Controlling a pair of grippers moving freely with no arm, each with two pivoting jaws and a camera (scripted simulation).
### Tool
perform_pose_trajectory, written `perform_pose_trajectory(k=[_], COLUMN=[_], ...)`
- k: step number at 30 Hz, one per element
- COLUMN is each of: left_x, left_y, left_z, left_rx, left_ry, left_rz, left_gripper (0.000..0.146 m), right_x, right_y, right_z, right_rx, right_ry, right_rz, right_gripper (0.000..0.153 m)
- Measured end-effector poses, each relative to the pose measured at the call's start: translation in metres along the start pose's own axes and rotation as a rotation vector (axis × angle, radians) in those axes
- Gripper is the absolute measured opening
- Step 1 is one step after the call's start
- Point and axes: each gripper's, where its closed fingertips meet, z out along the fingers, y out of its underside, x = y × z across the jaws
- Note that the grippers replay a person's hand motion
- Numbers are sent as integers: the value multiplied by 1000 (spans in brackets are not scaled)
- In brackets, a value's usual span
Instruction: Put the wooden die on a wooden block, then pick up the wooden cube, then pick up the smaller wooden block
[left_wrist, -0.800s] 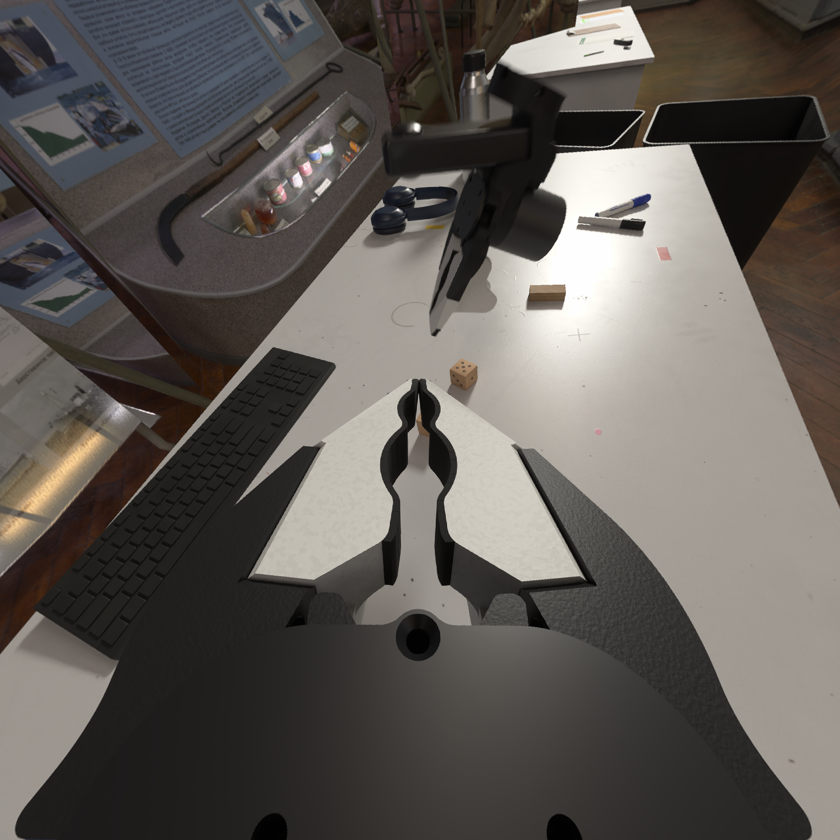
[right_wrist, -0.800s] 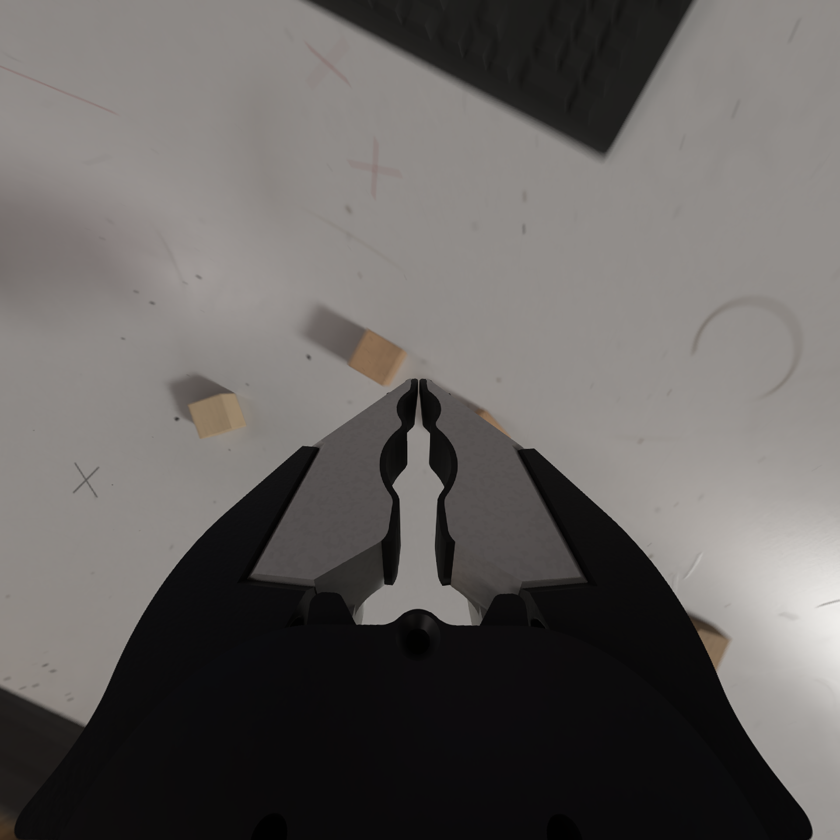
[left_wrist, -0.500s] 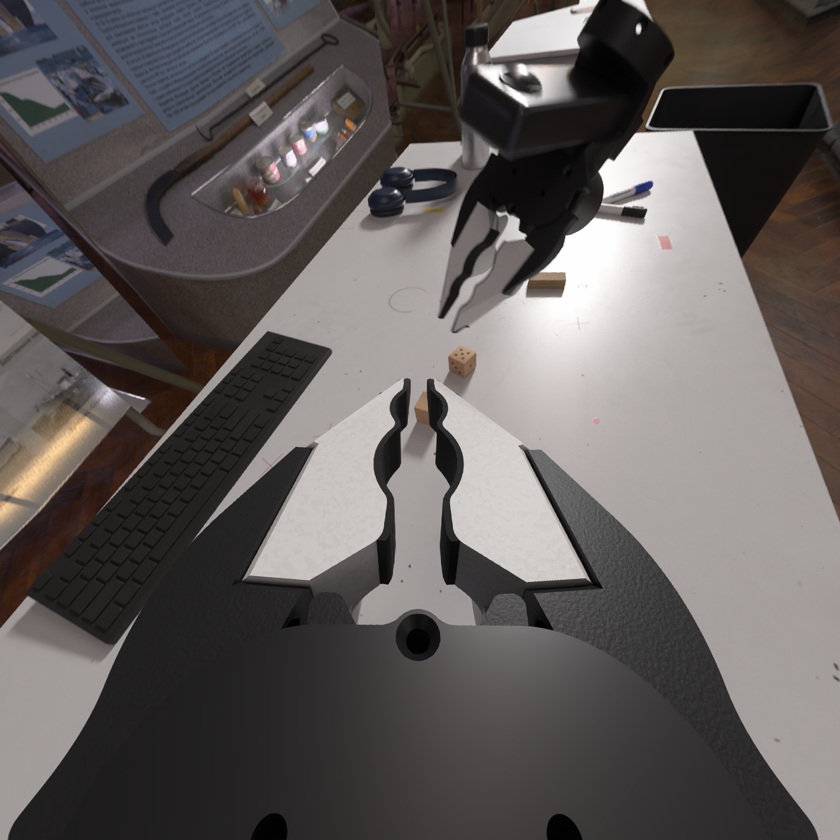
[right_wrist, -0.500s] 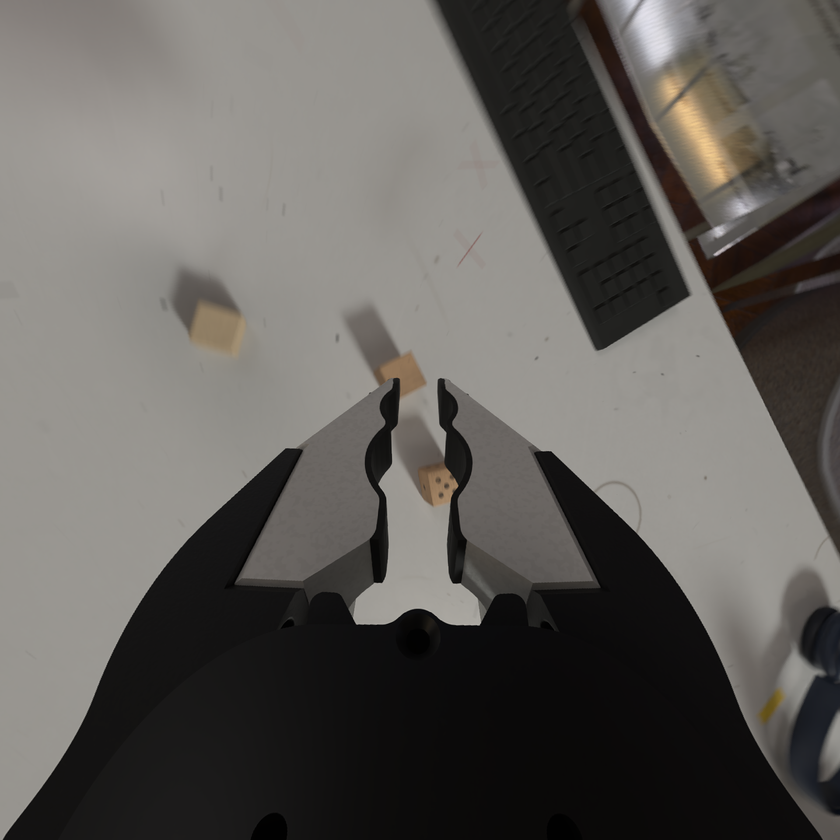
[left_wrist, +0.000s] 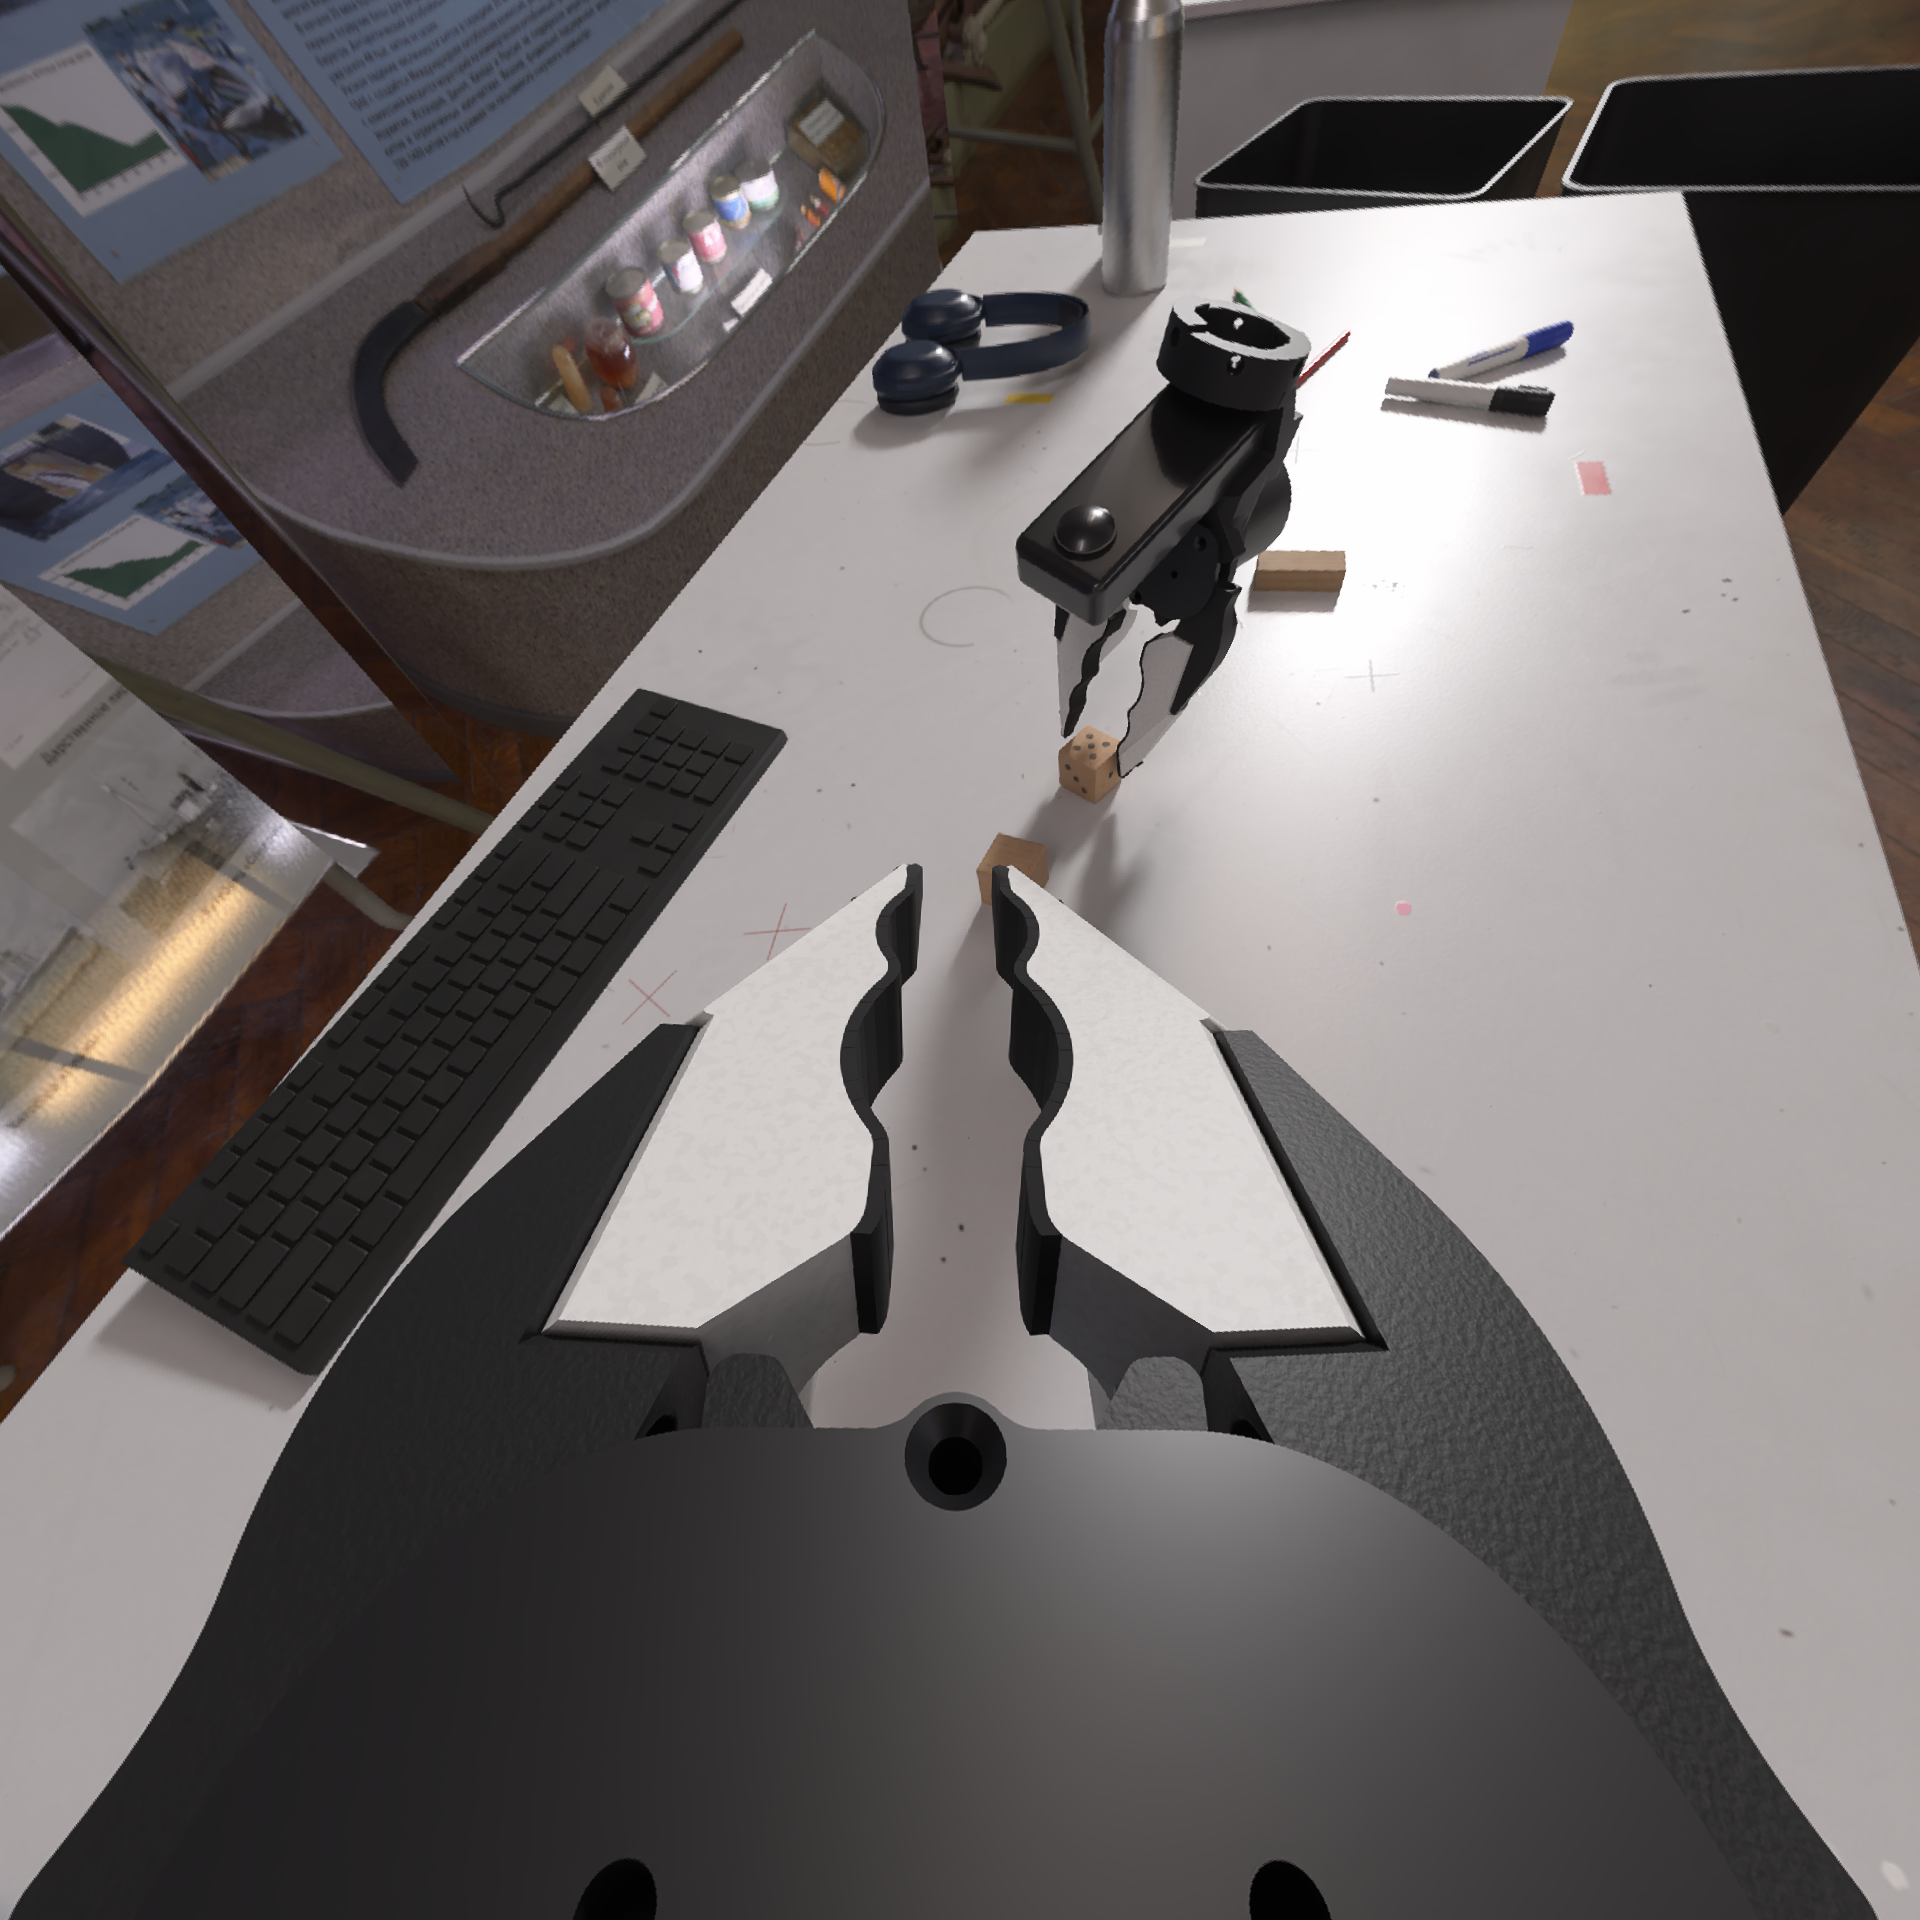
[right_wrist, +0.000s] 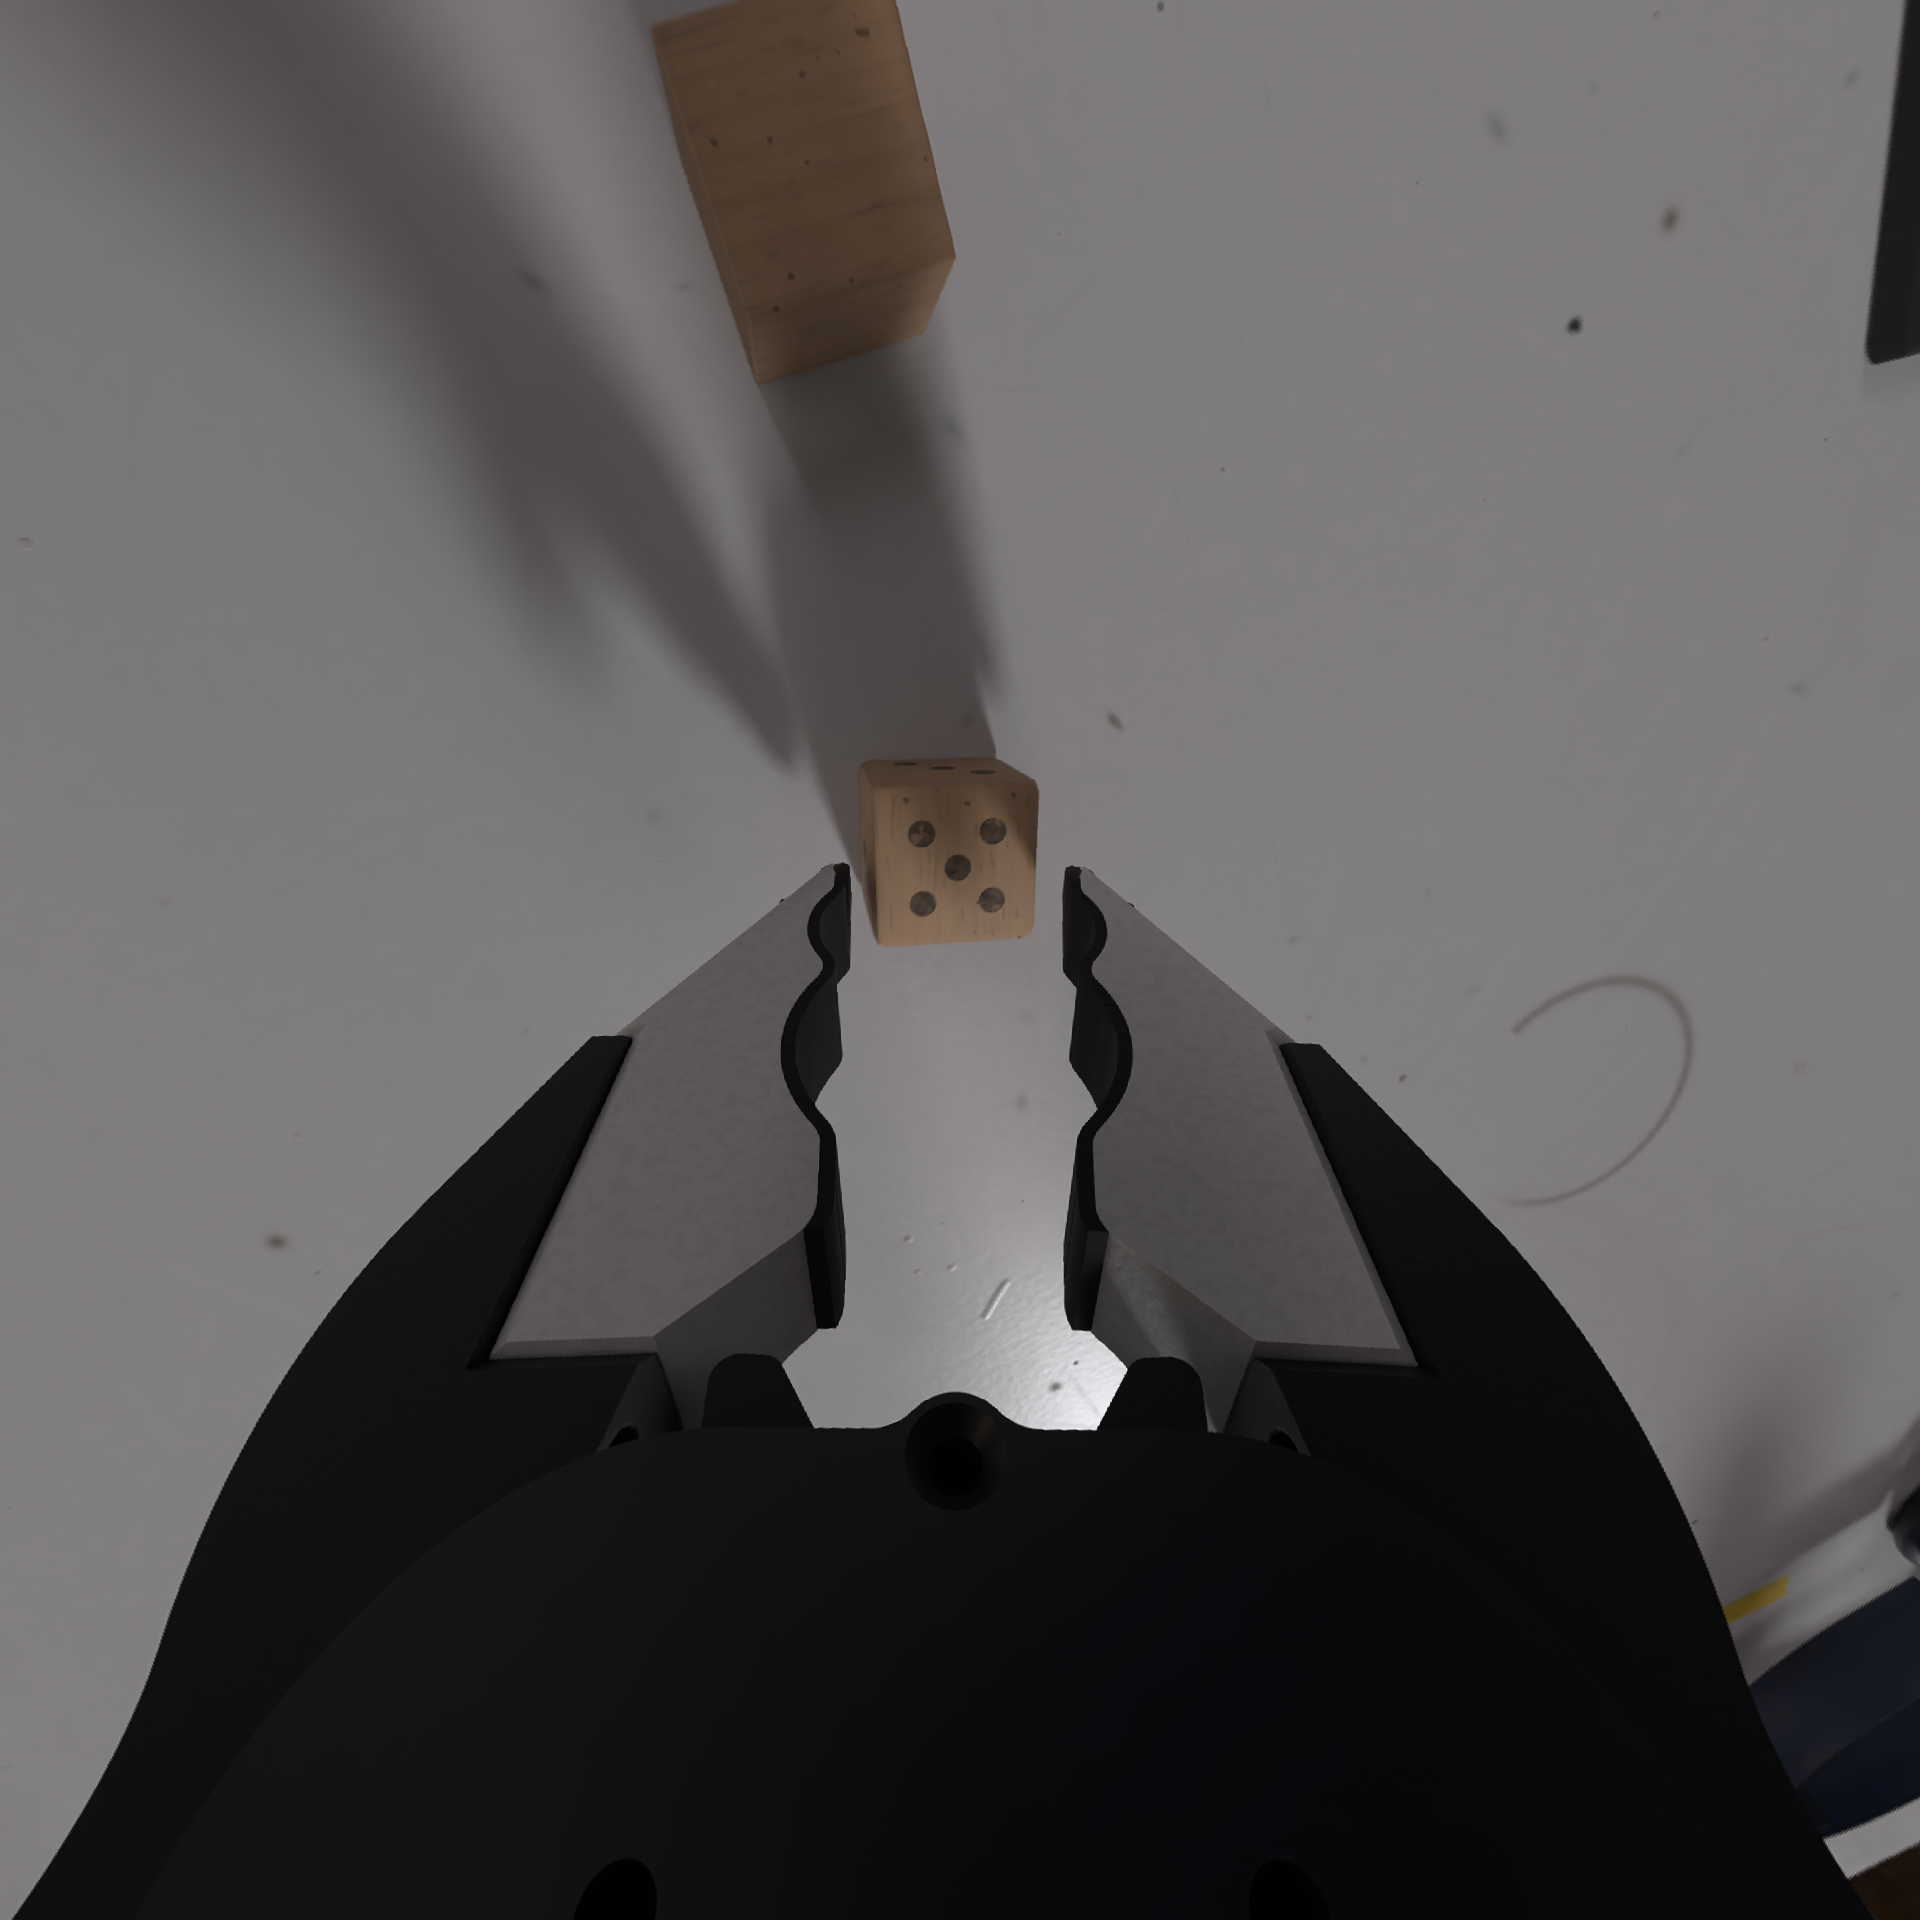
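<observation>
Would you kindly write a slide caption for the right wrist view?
Open right gripper poised over the wooden die on the white table, a wooden block lying beyond.

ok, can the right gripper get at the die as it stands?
Probably yes. The right gripper is open, jaws wider than the wooden die, which sits just ahead of the tips on bare table. The nearby wooden block lies clear beyond it.

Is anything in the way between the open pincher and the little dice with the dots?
No, nothing visible is in the way. The right gripper is open and the wooden die sits on the white table just past its fingertips, lined up with the gap. The nearest wooden block lies farther on, beyond the die.
</observation>
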Motion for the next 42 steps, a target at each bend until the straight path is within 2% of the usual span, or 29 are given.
perform_pose_trajectory(k=[5, 8, 10, 13, 15, 17, 19, 21, 23, 26, 30, 34, 36, 38, 40, 42], left_x=[-2, -3, -3, -2, -1, 1, 4, 8, 17, 25, 39, 65, 70, 64, 63, 69], left_y=[6, 8, 8, 9, 11, 16, 23, 32, 47, 77, 100, 102, 110, 118, 122, 126], left_z=[4, 6, 6, 8, 11, 16, 21, 27, 34, 44, 64, 90, 97, 102, 107, 113], left_rx=[-34, -48, -48, -55, -70, -102, -149, -214, -306, -489, -697, -749, -831, -911, -940, -939], left_ry=[-4, -7, -5, 4, 12, 28, 47, 66, 108, 145, 140, 194, 179, 100, 54, 61], left_rz=[7, 10, 8, 3, -3, -16, -29, -31, -8, 82, 198, 281, 243, 191, 100, -31], left_gripper=[14, 14, 14, 14, 15, 16, 17, 17, 17, 17, 20, 21, 23, 28, 34, 39], right_x=[-2, -3, 5, 29, 46, 57, 55, 42, 26, 8, 0, 10, 22, 36, 44, 45], right_y=[2, -1, -7, -6, 23, 78, 138, 182, 211, 234, 242, 245, 244, 234, 208, 171], right_z=[10, -1, -28, -103, -151, -177, -171, -142, -108, -74, -56, -68, -87, -112, -133, -145], right_rx=[-52, -38, 30, 185, 201, 105, -24, -95, -121, -161, -142, -79, -51, 1, 82, 165], right_ry=[-51, -65, 5, 197, 332, 415, 385, 268, 167, 117, 90, 148, 242, 368, 439, 435], right_rz=[-4, 32, 57, 174, 322, 508, 714, 868, 947, 983, 1015, 1061, 1061, 1023, 952, 843], right_gripper=[38, 34, 34, 34, 34, 34, 34, 34, 34, 34, 34, 39, 43, 44, 47, 49])
